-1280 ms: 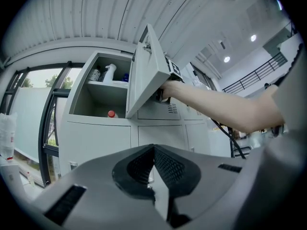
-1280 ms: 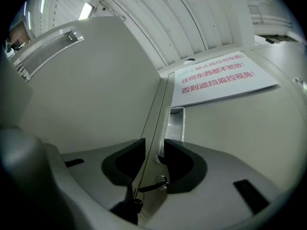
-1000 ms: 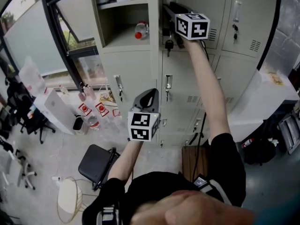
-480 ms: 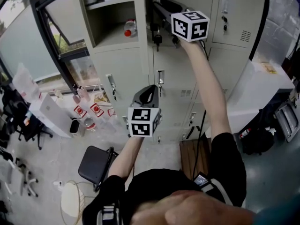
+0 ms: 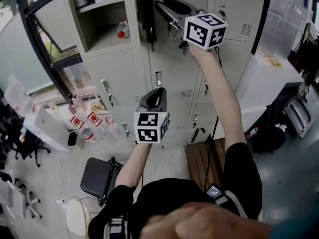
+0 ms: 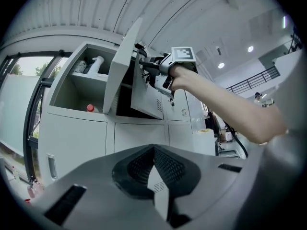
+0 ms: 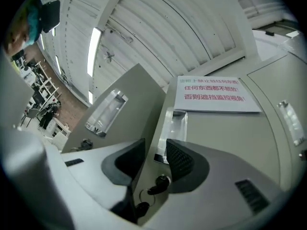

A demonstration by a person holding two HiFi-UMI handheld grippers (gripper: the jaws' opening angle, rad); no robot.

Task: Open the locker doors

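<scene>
A: Entry one, the task's thing. Where is the locker door (image 7: 127,92) standing?

B: It is in the upper row of the grey locker bank (image 5: 169,78). It is hanging swung out from its frame. Its free edge is running up between the fingers of the right gripper (image 7: 154,147).

A: What are those fingers doing?

B: They are clamping that edge, with one pad lying on each face of the door, just above the lock. A key (image 7: 160,183) is sitting in the lock, and a ring is dangling beneath it. The person's arm is reaching up to this gripper.

A: Entry two, the left gripper (image 6: 153,150)?

B: It is being held lower, in front of the closed lower doors and well apart from them. Its fingers are pressing tip to tip, with nothing between them.

A: Any neighbouring stock?

B: The compartment to the left of the held door is also standing open. A bottle with a red cap (image 5: 121,31) is resting on its floor.

- A printed notice (image 7: 213,96) with red lettering is showing on the grey panel beyond the door.
- A dark chair (image 5: 102,176) is standing on the floor near the window side.
- A white table (image 5: 271,76) is standing just beside the lockers on the right.
</scene>
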